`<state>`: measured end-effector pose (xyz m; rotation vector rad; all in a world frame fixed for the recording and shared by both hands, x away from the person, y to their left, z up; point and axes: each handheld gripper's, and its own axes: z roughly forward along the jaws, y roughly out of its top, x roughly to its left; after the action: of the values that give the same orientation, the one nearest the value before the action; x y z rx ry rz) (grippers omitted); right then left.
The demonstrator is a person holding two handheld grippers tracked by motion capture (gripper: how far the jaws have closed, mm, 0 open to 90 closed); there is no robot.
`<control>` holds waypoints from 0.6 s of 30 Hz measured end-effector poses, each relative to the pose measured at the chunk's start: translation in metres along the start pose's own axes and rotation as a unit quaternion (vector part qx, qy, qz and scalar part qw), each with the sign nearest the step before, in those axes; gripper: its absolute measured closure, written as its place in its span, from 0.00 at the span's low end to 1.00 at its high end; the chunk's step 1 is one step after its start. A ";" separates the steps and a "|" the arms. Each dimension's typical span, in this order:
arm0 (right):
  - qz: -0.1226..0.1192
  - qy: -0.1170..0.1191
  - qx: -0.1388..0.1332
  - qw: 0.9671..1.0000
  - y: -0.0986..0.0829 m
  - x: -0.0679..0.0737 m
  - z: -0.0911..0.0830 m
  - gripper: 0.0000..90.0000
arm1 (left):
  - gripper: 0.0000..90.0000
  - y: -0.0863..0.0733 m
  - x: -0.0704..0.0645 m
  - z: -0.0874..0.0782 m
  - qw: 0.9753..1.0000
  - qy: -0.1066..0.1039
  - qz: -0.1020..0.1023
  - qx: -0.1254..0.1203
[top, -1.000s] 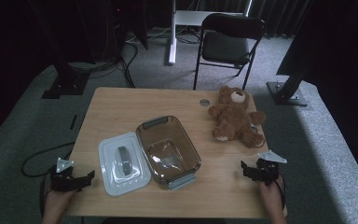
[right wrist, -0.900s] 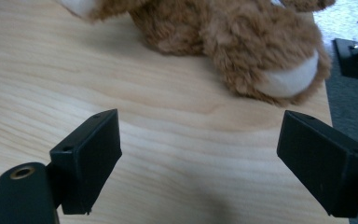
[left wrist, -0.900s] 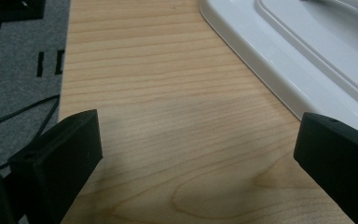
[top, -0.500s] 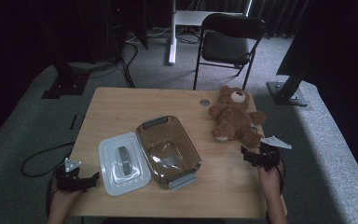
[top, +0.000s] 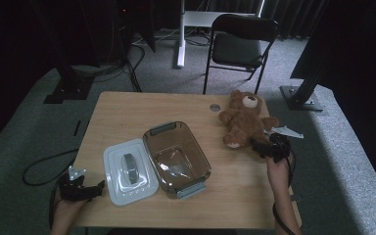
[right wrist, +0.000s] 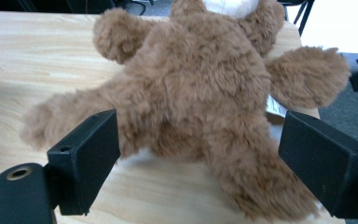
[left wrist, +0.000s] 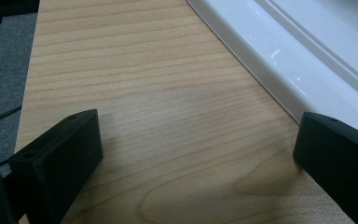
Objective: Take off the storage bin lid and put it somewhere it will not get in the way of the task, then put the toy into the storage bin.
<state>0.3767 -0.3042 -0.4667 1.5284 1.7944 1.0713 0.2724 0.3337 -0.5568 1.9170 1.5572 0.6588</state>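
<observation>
I see a fluffy brown teddy bear point(right wrist: 200, 93) between my wide-open, empty right claw point(right wrist: 200, 158); my left claw point(left wrist: 191, 154) gapes empty beside the white lid point(left wrist: 307, 56).

site: I read it as a lab/studio | dark curtains point(top: 367, 58) | rig stands point(top: 68, 83) | grey carpet point(top: 24, 132) | folding chair point(top: 240, 46)

On the desk point(top: 127, 117) there was one brown teddy bear point(top: 245, 117), one clear plastic container point(top: 176, 156) and one white lid point(top: 127, 171) lying beside it. One small round grey disc point(top: 215, 107) was set in the desk top. Two claws were in use, a left claw point(top: 95, 188) and a right claw point(top: 257, 146). One black folding chair point(top: 240, 44) stood behind the desk.
</observation>
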 end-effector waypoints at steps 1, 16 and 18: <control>0.001 0.002 -0.001 1.000 0.002 0.000 0.001 0.13 | 0.02 0.000 0.000 0.000 1.000 0.000 0.000 0.000; 0.010 -0.001 -0.008 1.000 0.025 -0.001 0.015 0.13 | 0.02 0.000 -0.001 0.000 1.000 0.000 -0.001 0.000; 0.010 -0.001 -0.008 1.000 0.025 -0.001 0.015 0.13 | 0.02 0.000 -0.001 0.000 1.000 0.000 -0.001 0.000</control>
<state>0.4030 -0.3011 -0.4543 1.5398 1.7688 1.0900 0.2725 0.3331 -0.5569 1.9145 1.5589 0.6585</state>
